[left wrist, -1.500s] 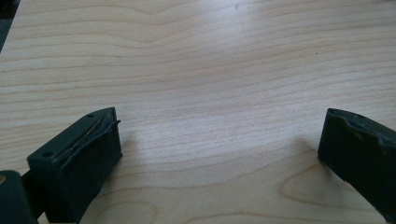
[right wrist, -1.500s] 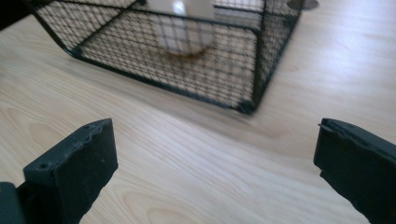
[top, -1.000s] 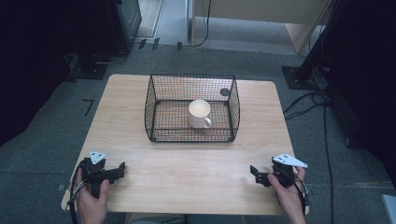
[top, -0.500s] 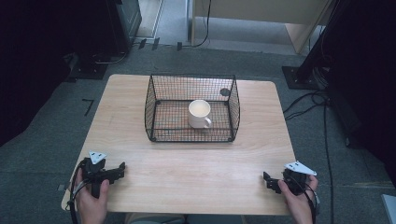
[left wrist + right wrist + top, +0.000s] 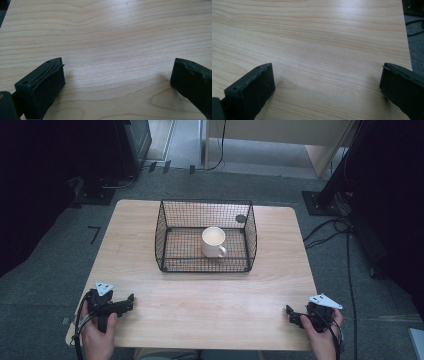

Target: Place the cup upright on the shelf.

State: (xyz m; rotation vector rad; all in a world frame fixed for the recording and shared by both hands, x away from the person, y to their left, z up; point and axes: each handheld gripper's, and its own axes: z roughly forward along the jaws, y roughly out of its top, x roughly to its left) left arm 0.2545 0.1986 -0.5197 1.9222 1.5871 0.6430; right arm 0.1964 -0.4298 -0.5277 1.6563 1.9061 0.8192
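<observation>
Jaws of both black two-jaw grippers stand wide apart with nothing between them, bare wood grain showing across each gap. In the left gripper view the left gripper (image 5: 117, 82) hangs low over the pale wooden bench (image 5: 112, 37), its dark pads casting soft shadows on the board just below them. In the right gripper view the right gripper (image 5: 327, 85) sits likewise close over the bench, with the bench's right edge and a strip of grey carpet floor (image 5: 415, 37) beyond it at the right of that picture.

From the high view, the left gripper (image 5: 124, 302) is at the near left corner of the bench (image 5: 210, 305), held in the person's left hand (image 5: 97, 332), a grey three-cornered plate on its top and a dark cable trailing off the near edge. The right gripper (image 5: 292, 316) is at the near right corner, gripped by the right hand (image 5: 322, 337), also topped with a grey plate. Both point inward toward the middle of the bench.

A black wire-mesh basket (image 5: 170, 227), open at the top, stands on the far middle of the bench, well apart from both grippers. Inside it, right of centre, a white ceramic mug (image 5: 213, 241) stands upright, its handle turned toward the near right. A small dark round mark (image 5: 241, 219) shows on the bench behind the basket's far right corner, seen through the mesh
</observation>
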